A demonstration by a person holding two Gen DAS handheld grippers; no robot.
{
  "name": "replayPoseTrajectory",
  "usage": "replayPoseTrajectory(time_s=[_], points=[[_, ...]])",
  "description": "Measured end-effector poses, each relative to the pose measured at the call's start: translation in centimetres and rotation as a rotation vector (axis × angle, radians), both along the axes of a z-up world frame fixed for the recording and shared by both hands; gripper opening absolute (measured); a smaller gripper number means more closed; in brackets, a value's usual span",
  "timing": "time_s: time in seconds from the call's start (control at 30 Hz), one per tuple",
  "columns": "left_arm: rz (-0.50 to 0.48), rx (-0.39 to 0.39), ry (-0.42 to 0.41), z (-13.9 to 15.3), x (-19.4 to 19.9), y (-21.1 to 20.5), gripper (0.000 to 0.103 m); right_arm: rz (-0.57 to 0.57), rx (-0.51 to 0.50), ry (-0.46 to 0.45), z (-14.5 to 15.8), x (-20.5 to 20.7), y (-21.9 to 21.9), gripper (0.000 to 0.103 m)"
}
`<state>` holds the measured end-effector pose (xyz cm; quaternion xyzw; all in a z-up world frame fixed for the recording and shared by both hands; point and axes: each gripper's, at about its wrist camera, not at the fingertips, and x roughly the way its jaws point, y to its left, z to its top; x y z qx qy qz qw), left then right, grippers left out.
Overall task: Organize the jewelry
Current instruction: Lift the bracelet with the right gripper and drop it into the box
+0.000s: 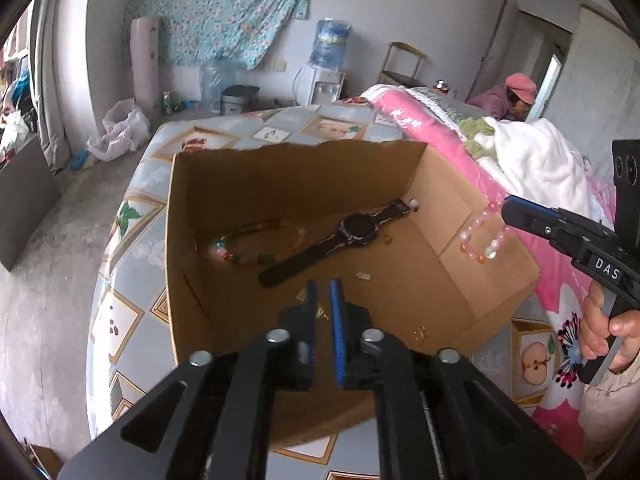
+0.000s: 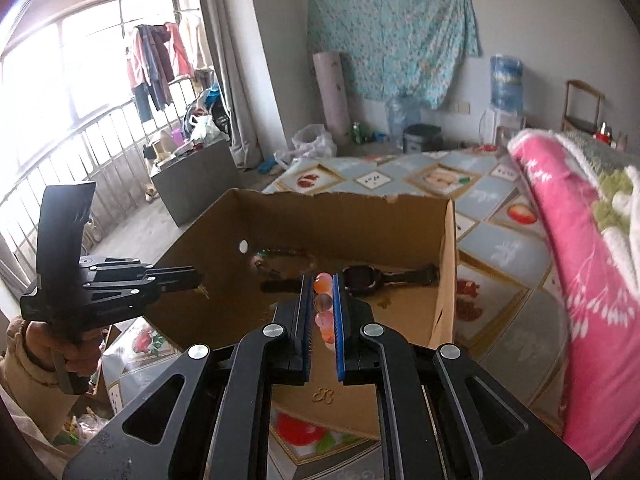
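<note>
An open cardboard box [image 1: 452,220] [image 2: 444,248] stands on a patterned bed cover. Inside lie a black wristwatch [image 1: 356,226] [image 2: 360,276], a dark multicoloured bead bracelet [image 1: 248,246] [image 2: 280,256] and small gold pieces [image 1: 420,332]. My right gripper [image 2: 323,284] [image 1: 506,206] is shut on a pink-and-orange bead bracelet [image 1: 482,236] [image 2: 324,308], held above the box's right wall. My left gripper [image 1: 323,288] [image 2: 198,280] is over the box's near edge, jaws nearly closed on a small gold piece [image 2: 203,290] [image 1: 322,312].
A pink floral quilt [image 1: 460,144] [image 2: 580,280] and white blanket [image 1: 532,160] lie right of the box. The bed cover [image 1: 128,248] extends left and behind. A person in a pink cap [image 1: 516,94] sits beyond the bed. A water dispenser [image 1: 326,68] stands by the wall.
</note>
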<state>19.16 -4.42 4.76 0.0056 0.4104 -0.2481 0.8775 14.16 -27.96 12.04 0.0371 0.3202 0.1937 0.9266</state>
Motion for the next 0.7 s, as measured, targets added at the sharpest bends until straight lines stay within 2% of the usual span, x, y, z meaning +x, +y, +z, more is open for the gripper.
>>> replayPoseTrajectory(time_s=[0.1, 0.37, 0.5, 0.7], points=[[0.017, -0.021, 0.004, 0.0, 0.4, 0.5, 0.023, 0.007, -0.005, 0.014, -0.3, 0.2, 0.1, 0.007], [0.063, -0.08, -0.033, 1.0, -0.3, 2.0, 0.029, 0.063, 0.009, 0.095, -1.1, 1.3, 0.9, 0.008], [0.081, -0.088, -0.064, 1.5, -1.0, 2.6, 0.039, 0.032, -0.024, 0.143, -2.0, 1.8, 0.8, 0.009], [0.096, -0.071, -0.091, 1.7, -2.3, 2.8, 0.046, -0.05, -0.041, 0.124, -1.5, 0.2, -0.6, 0.01]])
